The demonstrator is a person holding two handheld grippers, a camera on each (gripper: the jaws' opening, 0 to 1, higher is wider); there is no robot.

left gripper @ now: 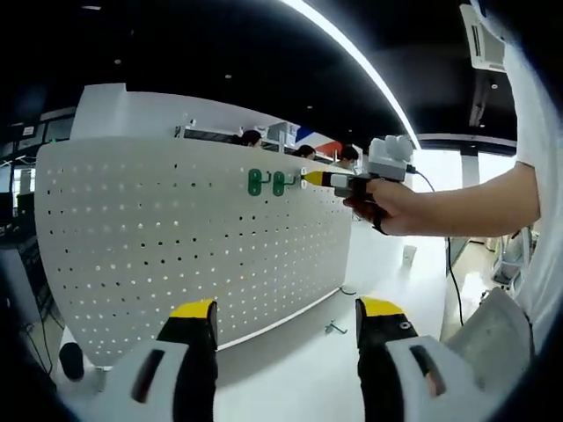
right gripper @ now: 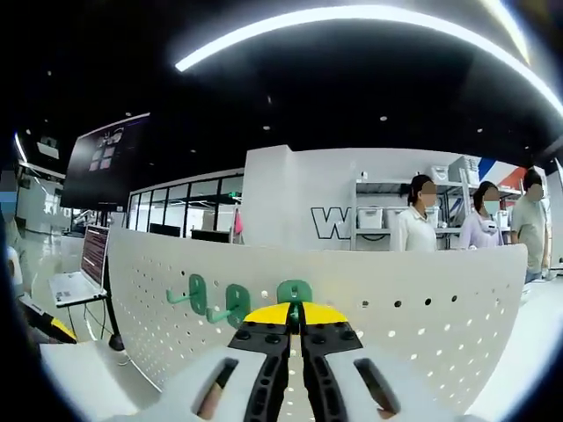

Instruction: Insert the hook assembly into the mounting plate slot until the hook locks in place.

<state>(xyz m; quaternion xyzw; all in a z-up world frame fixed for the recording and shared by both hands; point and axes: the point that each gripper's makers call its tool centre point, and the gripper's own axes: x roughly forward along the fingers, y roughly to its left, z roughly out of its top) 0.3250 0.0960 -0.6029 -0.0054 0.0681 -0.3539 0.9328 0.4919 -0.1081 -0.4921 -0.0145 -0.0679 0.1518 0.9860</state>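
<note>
A white pegboard (left gripper: 176,246) stands upright on a white table (left gripper: 299,369) in an open office with a black ceiling and long light strips (left gripper: 352,53). Two green hooks (left gripper: 266,183) hang near the board's top edge. The right gripper (right gripper: 295,315), jaws closed on a third green hook (right gripper: 295,293), presses it against the board beside them. The left gripper (left gripper: 286,316) hovers low with jaws wide open. A small metal part (left gripper: 334,328) lies on the table. Three people (right gripper: 479,224) stand behind the board near shelves.
</note>
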